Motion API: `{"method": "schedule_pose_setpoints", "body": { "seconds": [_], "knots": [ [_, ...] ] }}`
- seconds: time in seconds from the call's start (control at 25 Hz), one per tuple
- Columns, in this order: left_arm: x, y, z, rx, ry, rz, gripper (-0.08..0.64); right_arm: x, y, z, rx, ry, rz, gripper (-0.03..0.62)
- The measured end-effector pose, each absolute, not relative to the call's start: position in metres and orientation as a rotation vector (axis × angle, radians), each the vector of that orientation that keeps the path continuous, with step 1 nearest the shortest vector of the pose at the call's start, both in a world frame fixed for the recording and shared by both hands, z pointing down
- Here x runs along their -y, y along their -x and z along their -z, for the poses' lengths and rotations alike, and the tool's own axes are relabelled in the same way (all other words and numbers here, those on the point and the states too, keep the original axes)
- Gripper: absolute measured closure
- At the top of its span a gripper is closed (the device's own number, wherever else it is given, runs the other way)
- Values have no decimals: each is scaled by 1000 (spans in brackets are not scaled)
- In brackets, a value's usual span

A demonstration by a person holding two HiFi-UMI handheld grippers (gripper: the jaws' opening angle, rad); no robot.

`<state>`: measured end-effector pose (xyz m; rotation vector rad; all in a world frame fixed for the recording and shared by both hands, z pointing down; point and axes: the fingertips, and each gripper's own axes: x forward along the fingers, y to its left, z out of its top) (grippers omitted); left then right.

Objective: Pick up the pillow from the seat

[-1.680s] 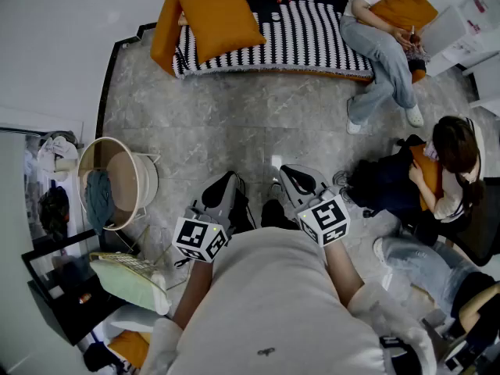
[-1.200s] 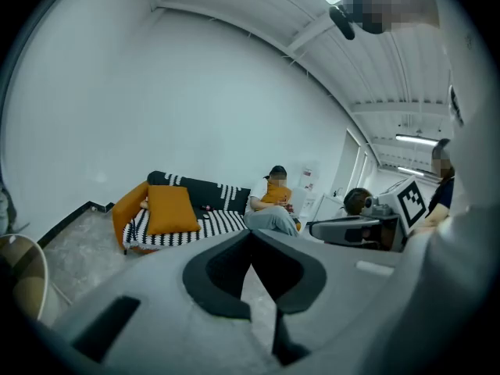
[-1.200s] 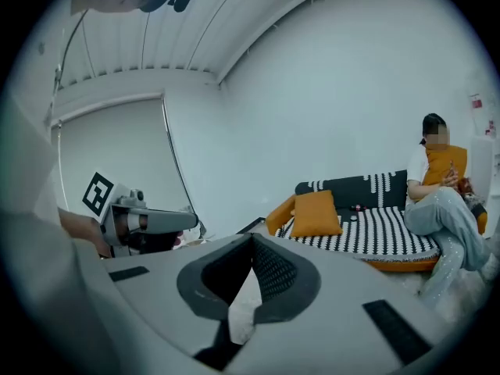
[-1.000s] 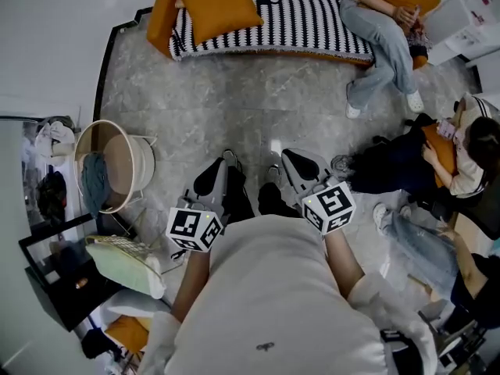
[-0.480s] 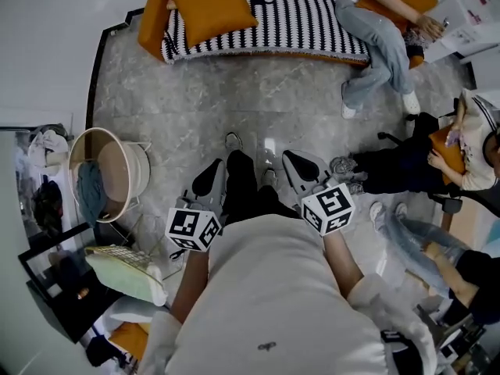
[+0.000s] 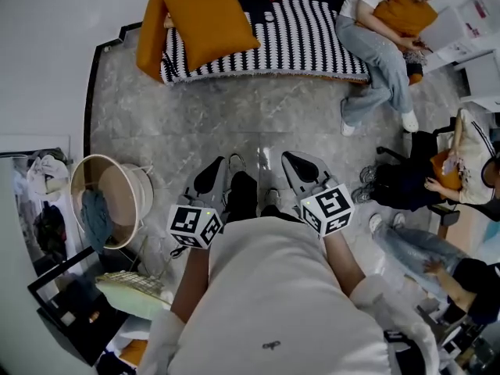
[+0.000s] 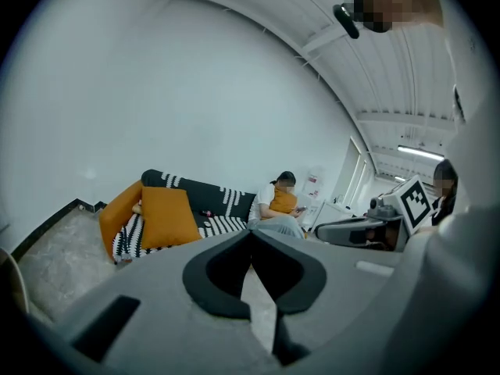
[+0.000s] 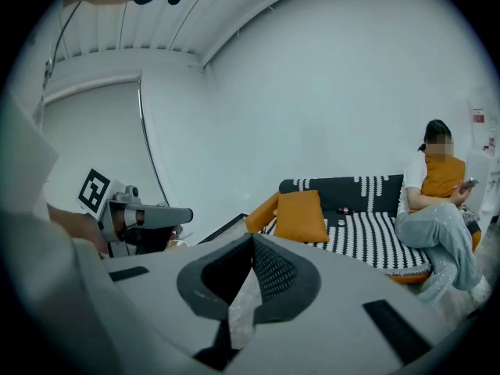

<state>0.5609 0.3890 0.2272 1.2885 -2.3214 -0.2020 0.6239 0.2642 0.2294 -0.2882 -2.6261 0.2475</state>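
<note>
While the pillow (image 6: 209, 23) rests on the seat (image 6: 308, 36), a person (image 6: 376, 47) sits alongside.

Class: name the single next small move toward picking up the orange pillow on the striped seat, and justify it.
Probably step forward toward the orange pillow, which sits on the striped seat across the floor, well beyond both claws. The left claw and right claw are shut and empty, so opening comes afterwards.

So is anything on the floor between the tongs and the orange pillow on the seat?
Nothing visible: only bare floor lies between the left tongs, the right tongs and the pillow. A person sits at the seat's right end, aside.
</note>
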Motion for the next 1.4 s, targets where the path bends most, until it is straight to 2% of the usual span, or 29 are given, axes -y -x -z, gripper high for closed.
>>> {"method": "schedule_pose_setpoints", "body": {
  "seconds": [0.4,1.16,1.4],
  "knots": [
    [-388,-452,-209,2330,-1356,219,548,-274,-514,-202,2679,274,-209,584],
    [-371,-370,-226,2225,-1426,170,548,-257,-445,-218,2645,156,-248,583],
    [-340,-312,-223,2277,-1363,145,548,-217,-376,-219,2671,210,-256,584]
  ]
}}
